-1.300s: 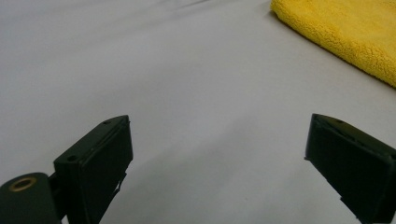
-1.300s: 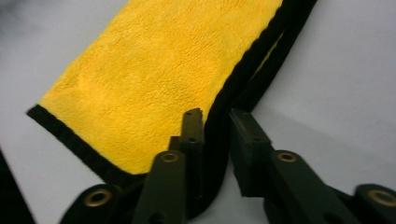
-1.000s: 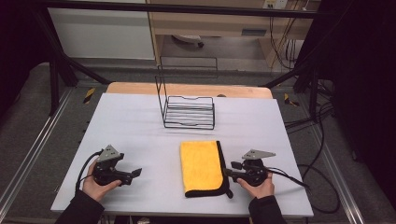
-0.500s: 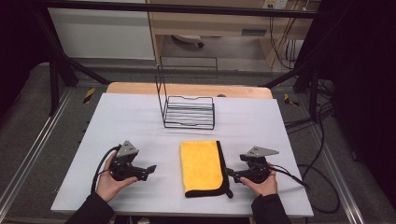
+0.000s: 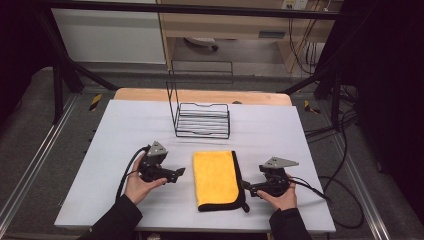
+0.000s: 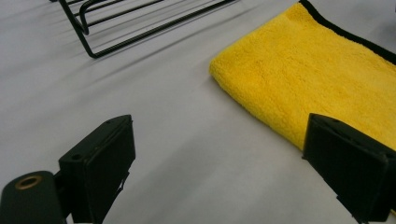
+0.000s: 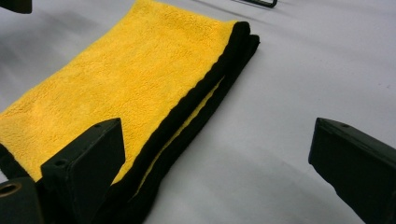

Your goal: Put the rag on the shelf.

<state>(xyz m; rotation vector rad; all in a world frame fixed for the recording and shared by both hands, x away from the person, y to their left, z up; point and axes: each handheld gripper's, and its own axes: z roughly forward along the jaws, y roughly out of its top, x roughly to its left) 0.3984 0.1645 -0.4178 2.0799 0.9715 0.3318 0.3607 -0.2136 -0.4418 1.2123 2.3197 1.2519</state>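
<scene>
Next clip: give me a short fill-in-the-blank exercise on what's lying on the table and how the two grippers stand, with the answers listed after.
1. The folded yellow cloth has a ____ trim along its edge.
2. The black wire rack stands on the table on the ____ side of the cloth from the person.
3. The left gripper has its jaws ____, with nothing between them.
4. The cloth lies ____ the left gripper and the right gripper.

Missing words: black; far; open; between
</scene>
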